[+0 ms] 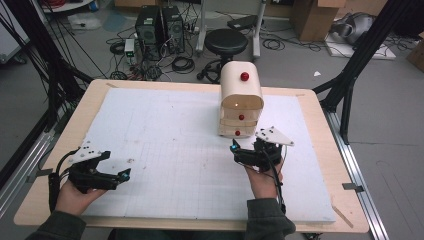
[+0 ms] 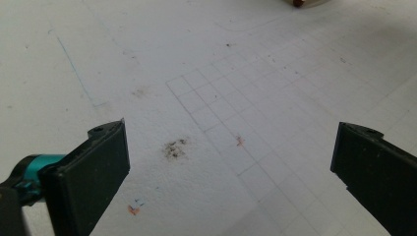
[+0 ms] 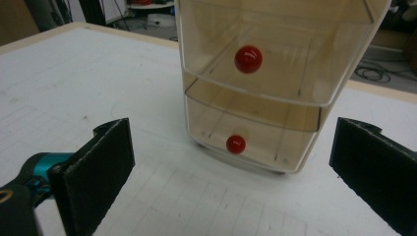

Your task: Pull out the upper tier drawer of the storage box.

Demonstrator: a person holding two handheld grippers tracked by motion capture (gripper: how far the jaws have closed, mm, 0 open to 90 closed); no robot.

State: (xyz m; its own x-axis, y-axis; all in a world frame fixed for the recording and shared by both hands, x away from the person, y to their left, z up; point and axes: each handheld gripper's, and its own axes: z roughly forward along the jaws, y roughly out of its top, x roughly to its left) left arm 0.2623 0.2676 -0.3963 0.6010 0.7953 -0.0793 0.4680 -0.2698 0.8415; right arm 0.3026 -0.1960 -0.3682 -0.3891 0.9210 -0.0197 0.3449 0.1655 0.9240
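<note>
1. grey workshop floor lies behind the table, strewn with cables, two black computer towers (image 1: 160,31), a round black stool (image 1: 226,42) and cardboard boxes at the far right.
2. wooden table (image 1: 60,145) with a pale rim carries a white foam sheet (image 1: 165,135), matte, ruled with a faint grid and marked by small dark smudges.
3. cream plastic drawer unit (image 1: 241,100) stands upright on the far right part of the sheet, round-topped, with see-through drawer fronts; nothing lies between it and the gripper facing it.
4. right gripper (image 1: 248,151), black with a grey three-cornered plate, sits just in front of the unit, apart from it; its jaws are spread wide and grip nothing, framing the two lower drawers in the right gripper view.
5. left gripper (image 1: 118,176) rests low at the near left, well apart from the unit, jaws wide apart over bare sheet, holding nothing.
6. red round knobs, glossy, sit on the drawer fronts: upper knob (image 3: 248,59), lower knob (image 3: 235,144).
</note>
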